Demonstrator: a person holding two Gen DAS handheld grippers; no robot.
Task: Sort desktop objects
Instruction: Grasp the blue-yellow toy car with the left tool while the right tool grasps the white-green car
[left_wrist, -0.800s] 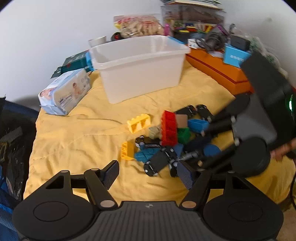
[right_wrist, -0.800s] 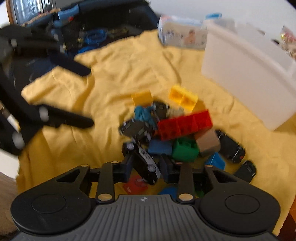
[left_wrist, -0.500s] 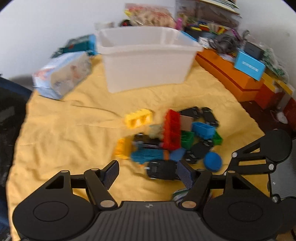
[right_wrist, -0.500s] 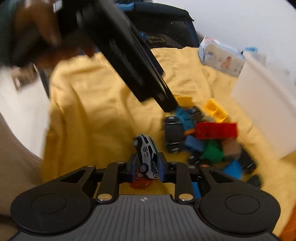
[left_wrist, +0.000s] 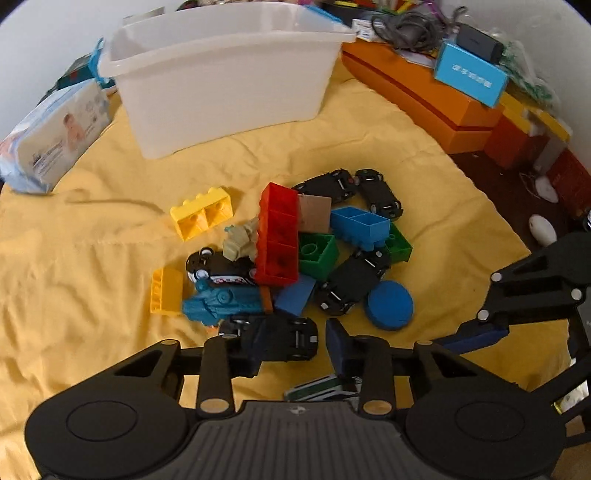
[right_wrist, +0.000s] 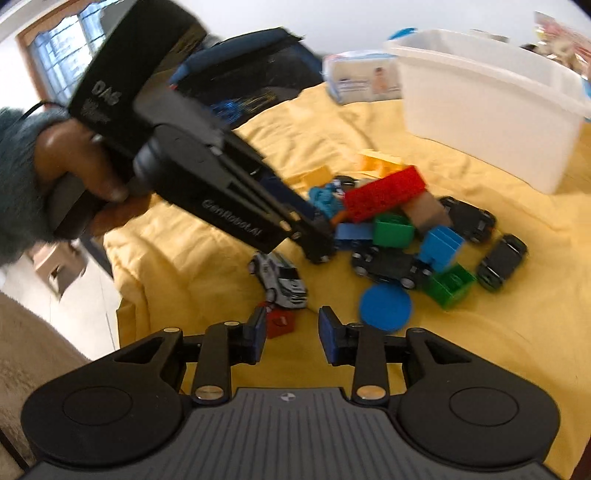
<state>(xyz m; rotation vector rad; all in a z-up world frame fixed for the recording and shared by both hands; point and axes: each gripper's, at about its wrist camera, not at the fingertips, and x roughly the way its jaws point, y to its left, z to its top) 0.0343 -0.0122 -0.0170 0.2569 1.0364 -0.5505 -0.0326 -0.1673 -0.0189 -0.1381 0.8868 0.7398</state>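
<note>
A pile of toys lies on the yellow cloth: red brick, yellow brick, green brick, blue disc, teal toy, several black cars. My left gripper is open, its fingers either side of a black toy car at the pile's near edge. In the right wrist view it reaches into the pile. My right gripper is open and empty. A silver car lies on the cloth just ahead of it, beside a small red block.
A white plastic bin stands behind the pile. A wipes pack lies at far left. Orange boxes with a blue box and cables stand at the right. A dark bag is beyond the cloth.
My right gripper has opened and let the silver car down on the cloth, then drawn back. My left gripper has moved forward and narrowed around the black car.
</note>
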